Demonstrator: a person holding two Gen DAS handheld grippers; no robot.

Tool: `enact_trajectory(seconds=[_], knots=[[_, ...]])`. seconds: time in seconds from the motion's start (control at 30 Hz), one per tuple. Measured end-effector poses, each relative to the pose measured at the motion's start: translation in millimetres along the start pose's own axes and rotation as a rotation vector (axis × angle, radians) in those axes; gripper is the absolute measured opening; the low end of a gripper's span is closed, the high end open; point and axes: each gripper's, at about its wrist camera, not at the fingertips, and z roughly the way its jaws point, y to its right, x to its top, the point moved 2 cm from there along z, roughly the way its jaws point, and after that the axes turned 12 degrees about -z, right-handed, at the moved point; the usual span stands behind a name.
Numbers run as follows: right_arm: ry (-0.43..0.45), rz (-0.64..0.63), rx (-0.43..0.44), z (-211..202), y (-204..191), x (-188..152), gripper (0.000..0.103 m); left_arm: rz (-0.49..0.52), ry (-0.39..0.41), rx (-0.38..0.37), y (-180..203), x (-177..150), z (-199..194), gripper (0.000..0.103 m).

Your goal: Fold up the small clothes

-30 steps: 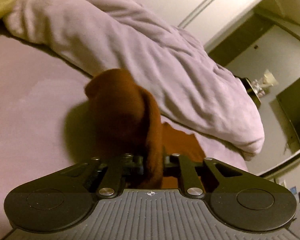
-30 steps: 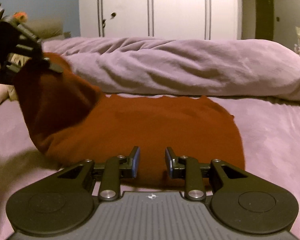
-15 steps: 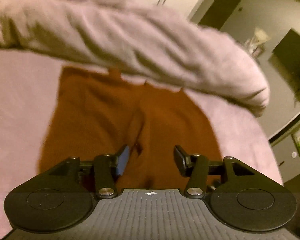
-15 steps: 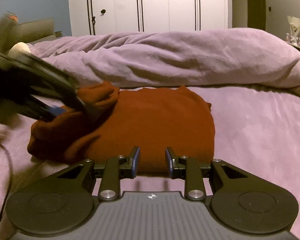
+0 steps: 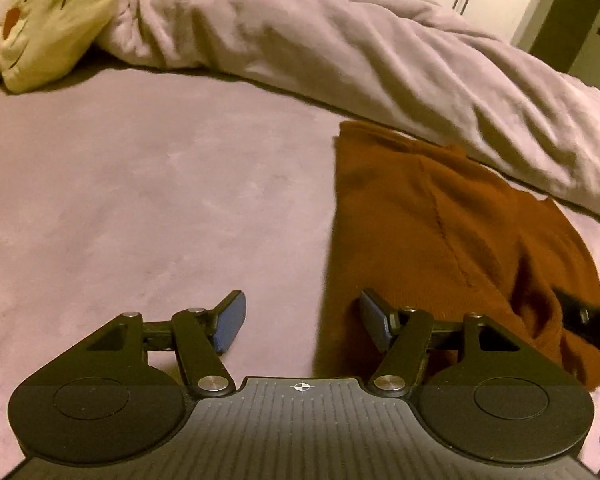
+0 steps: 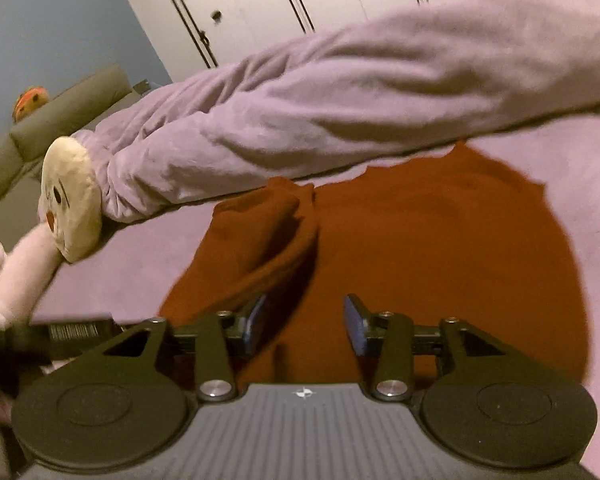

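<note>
The left gripper (image 5: 302, 322) stands wide and empty, its jaws having just been opening, over the bed (image 5: 140, 208) at the rust-brown garment (image 5: 440, 232)'s left edge, lower centre of its frame. The right gripper (image 6: 304, 326), jaws also just opening, holds nothing above the garment, which lies folded below the lilac duvet (image 6: 340, 92).

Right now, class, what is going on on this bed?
A person with a handheld gripper in each hand is folding a rust-brown garment on the purple bedsheet. One side is already folded over onto the body. The left gripper has let go; its fingers, which have just been opening, hold nothing. The right gripper, also just opening, hangs over the garment's near edge, empty. A rolled duvet lies behind.
</note>
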Motion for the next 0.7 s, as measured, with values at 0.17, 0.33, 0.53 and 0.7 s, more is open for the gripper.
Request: enact_trajectory(seconds=[0.17,0.33,0.53,0.7], knots=[[-0.070,0.223,0.137,42.2,14.5,19.9,0.054,0.004,0.003,-0.034,6.4,-7.9,1.3,0.068],[-0.088,0.247,0.166,65.3,5.1,33.8,0.054,0.001,-0.007,-0.041,5.9,-7.0,0.5,0.069],[-0.119,0.210,0.129,79.8,-3.1,36.6,0.039,-0.002,-0.007,-0.039,5.6,-7.6,0.8,0.070],[-0.101,0.132,0.099,80.9,-11.9,38.7,0.019,-0.008,-0.007,-0.040,2.5,-6.7,-1.0,0.074]])
